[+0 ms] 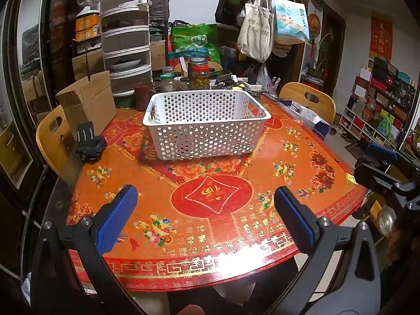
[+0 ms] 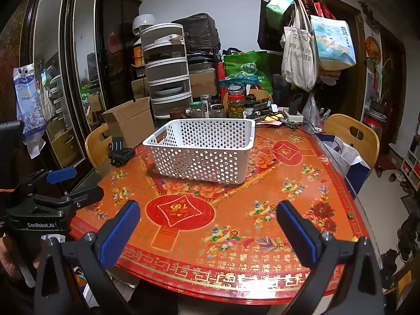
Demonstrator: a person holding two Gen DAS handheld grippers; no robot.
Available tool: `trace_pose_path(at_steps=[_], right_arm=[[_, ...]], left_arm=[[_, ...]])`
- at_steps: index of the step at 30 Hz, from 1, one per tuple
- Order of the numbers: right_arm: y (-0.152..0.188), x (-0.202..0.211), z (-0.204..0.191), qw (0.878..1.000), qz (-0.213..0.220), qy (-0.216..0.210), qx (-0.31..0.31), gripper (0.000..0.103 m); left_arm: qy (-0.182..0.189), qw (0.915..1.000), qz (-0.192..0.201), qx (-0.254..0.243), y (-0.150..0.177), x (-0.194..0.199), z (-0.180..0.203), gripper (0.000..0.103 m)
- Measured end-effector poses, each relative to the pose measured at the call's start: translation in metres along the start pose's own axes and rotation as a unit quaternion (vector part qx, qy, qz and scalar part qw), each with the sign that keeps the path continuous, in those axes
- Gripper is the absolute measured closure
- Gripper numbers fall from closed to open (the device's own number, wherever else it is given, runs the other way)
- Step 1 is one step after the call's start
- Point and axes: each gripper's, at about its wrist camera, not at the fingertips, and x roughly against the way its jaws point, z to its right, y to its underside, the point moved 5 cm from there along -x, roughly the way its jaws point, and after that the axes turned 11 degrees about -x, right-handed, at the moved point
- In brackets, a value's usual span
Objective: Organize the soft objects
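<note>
A white perforated plastic basket [image 1: 207, 123] stands on the red and orange patterned table [image 1: 210, 204], toward the far middle; it also shows in the right wrist view [image 2: 204, 149]. Its inside is mostly hidden by its walls. My left gripper [image 1: 206, 212] is open and empty over the table's near edge. My right gripper [image 2: 208, 225] is open and empty over the near edge too. The right gripper also shows at the right edge of the left wrist view [image 1: 383, 168]. The left gripper shows at the left edge of the right wrist view [image 2: 52, 183]. No soft object is visible.
A small black mount [image 1: 89, 141] lies on the table's left side. An open cardboard box [image 1: 86, 102] stands behind it. Jars [image 1: 200, 76], a stacked food cover tower [image 1: 126, 39] and clutter fill the table's far end. Wooden chairs [image 1: 307, 99] stand on both sides.
</note>
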Motion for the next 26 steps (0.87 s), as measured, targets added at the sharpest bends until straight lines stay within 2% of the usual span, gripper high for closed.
trace_pose_path(at_steps=[26], right_arm=[[0.0039, -0.0022, -0.0029, 1.000, -0.005, -0.004, 0.001, 0.000]], left_arm=[[0.003, 0.9999, 0.012, -0.002, 0.0027, 0.0018, -0.0005, 0.000]])
